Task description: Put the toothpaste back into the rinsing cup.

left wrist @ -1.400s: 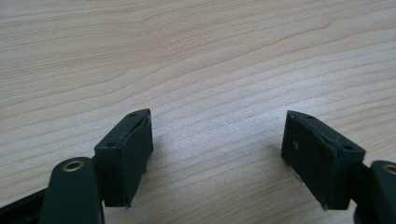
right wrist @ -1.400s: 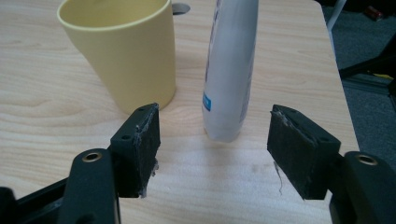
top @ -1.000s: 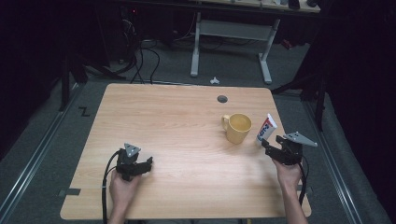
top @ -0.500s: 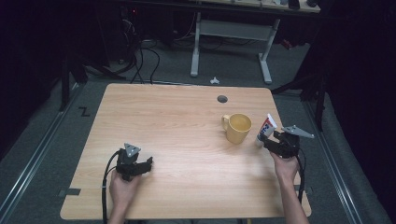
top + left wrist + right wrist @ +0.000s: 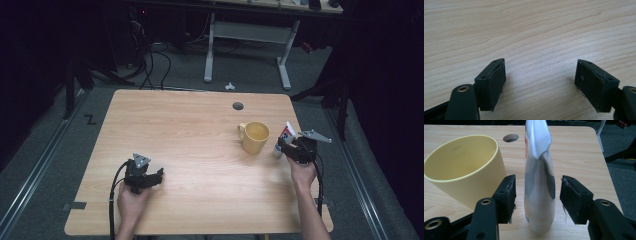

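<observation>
A white tube point(image 5: 539, 182) with a crimped top stands upright on its cap, just right of a yellow mug point(image 5: 466, 167). My right gripper point(image 5: 537, 198) is open, one jaw on each side of the tube with a gap to each. From above, the tube point(image 5: 285, 136) stands between the mug point(image 5: 255, 137) and the right gripper point(image 5: 287, 149). At the near left of the table, my left gripper point(image 5: 150, 179) rests low; its own view shows it open point(image 5: 541, 80) over bare wood.
The wooden table point(image 5: 190, 150) has a round cable hole point(image 5: 238, 106) behind the mug. Its right edge lies close beyond the right gripper. A desk frame point(image 5: 247, 35) and cables stand on the floor past the far edge.
My right gripper has moved forward and left, bringing its jaws around the tube. The left gripper has stayed put.
</observation>
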`<state>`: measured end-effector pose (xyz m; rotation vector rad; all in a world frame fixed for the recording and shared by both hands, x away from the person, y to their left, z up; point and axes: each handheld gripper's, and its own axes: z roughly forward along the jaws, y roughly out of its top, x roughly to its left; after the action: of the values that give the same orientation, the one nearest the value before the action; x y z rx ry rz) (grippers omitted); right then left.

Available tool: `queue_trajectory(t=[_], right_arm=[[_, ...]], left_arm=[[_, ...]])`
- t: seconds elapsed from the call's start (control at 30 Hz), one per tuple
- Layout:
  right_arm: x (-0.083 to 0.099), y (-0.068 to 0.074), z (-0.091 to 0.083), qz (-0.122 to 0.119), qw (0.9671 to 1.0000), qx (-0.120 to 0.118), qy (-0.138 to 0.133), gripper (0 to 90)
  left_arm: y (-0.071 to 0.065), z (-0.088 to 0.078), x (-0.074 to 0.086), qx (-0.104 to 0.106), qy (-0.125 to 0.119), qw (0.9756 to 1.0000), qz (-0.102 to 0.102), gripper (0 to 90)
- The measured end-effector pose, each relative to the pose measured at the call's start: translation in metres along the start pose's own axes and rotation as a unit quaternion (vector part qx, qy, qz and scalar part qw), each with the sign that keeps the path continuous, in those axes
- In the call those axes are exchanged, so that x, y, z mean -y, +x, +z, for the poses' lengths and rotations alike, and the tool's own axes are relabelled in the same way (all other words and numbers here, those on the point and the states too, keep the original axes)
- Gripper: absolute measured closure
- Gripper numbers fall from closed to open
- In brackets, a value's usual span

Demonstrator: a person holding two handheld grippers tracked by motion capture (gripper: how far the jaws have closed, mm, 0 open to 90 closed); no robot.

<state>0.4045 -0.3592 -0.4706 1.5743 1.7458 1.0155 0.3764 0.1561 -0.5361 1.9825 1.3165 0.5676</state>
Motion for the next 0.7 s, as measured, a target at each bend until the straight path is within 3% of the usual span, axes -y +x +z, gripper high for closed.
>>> queue_trajectory(t=[0.37, 0.7], right_arm=[[0.0013, -0.0006, 0.0061, 0.002, 1.0, 0.004, -0.001, 58.8], [0.0003, -0.0005, 0.0048, -0.018, 0.9998, 0.006, -0.001, 65.2]], left_arm=[[0.0, 0.0, 0.0, 0.0, 0.0, 1.0, 0.0, 25.3], [0.0, 0.0, 0.0, 0.0, 0.0, 1.0, 0.0, 25.2]])
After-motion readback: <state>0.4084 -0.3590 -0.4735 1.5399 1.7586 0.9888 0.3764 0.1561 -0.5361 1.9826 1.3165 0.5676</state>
